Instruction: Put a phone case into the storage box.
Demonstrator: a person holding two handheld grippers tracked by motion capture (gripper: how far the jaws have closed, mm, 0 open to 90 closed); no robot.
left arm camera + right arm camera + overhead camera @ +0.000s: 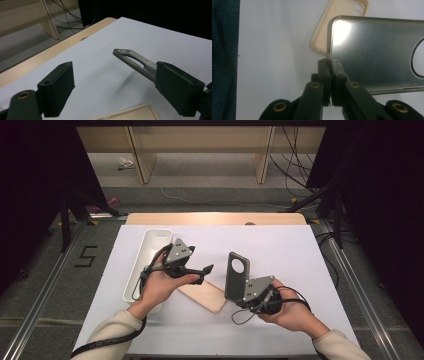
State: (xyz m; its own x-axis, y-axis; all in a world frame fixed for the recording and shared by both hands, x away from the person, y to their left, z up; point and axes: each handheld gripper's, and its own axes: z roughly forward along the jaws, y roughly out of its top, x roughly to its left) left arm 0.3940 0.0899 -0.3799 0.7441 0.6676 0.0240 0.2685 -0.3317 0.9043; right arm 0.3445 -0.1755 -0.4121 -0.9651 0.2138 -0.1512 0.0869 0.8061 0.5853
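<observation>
Grey metal phone case (236,273) pinched upright at its edge by right hand-held gripper (331,65), just right of beige phone case (206,295) lying on table (280,245). Left hand-held gripper (200,272) spread, empty, above beige case. Best kept clamped firmly, level, avoiding slip.

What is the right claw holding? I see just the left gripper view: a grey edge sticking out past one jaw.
Observer: A grey phone case, pinched at its edge by the shut right claw.
Operator: Is it lying flat?
Observer: No, in the high view it stands upright.
Operator: What's beside my left hand?
Observer: A long white tray, on the hand's outer side.
</observation>
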